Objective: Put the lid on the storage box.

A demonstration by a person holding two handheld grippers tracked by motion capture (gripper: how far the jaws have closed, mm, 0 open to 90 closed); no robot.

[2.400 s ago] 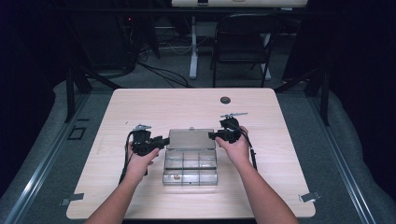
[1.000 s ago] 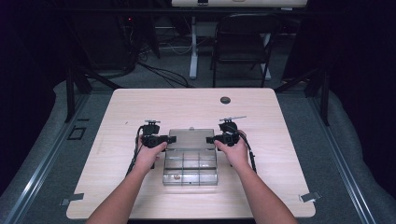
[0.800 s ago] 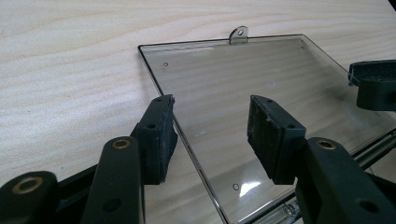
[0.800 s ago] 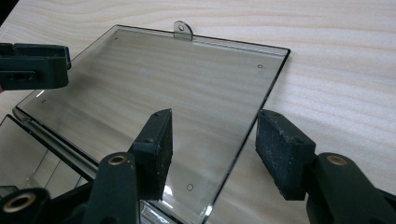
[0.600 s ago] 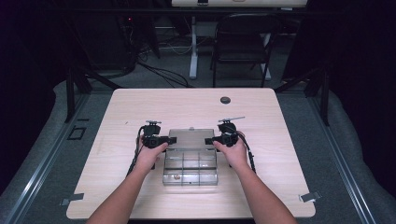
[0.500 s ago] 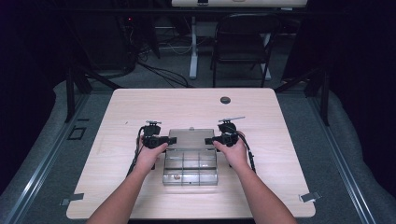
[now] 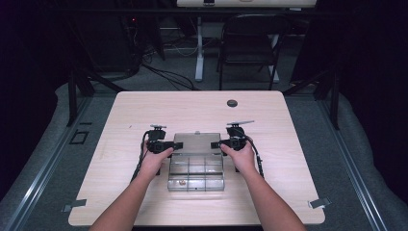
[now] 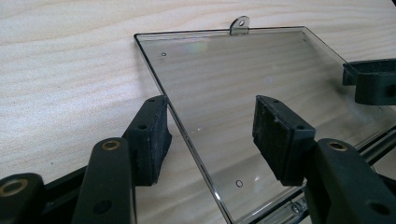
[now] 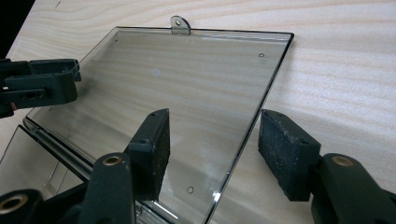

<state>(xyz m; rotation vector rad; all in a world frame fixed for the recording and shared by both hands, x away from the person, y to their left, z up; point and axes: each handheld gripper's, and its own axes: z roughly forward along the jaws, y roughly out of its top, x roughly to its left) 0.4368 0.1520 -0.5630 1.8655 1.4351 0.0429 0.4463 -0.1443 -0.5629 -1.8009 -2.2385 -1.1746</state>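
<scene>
A clear plastic compartment box (image 7: pixel 196 172) sits mid-table, its lid (image 7: pixel 196 141) folded back flat on the wood. My left gripper (image 7: pixel 179 145) is at the lid's left edge and my right gripper (image 7: pixel 214 144) at its right edge. In the left gripper view the jaws (image 8: pixel 210 119) stand open astride the lid's edge (image 8: pixel 187 135), pads off it; they have just been opening. In the right gripper view the jaws (image 9: pixel 215 135) likewise straddle the lid's edge (image 9: pixel 252 126), open and just widened. Each view shows the other gripper (image 8: pixel 371 79) (image 9: pixel 42 84) across the lid.
A small black round object (image 7: pixel 232 103) lies near the far edge of the wooden table (image 7: pixel 144 115). One front compartment of the box holds a small item (image 7: pixel 182 182). A dark chair (image 7: pixel 250 43) stands beyond the table.
My left gripper has shifted right, in to the lid's left edge. Over the last second both hands have kept still.
</scene>
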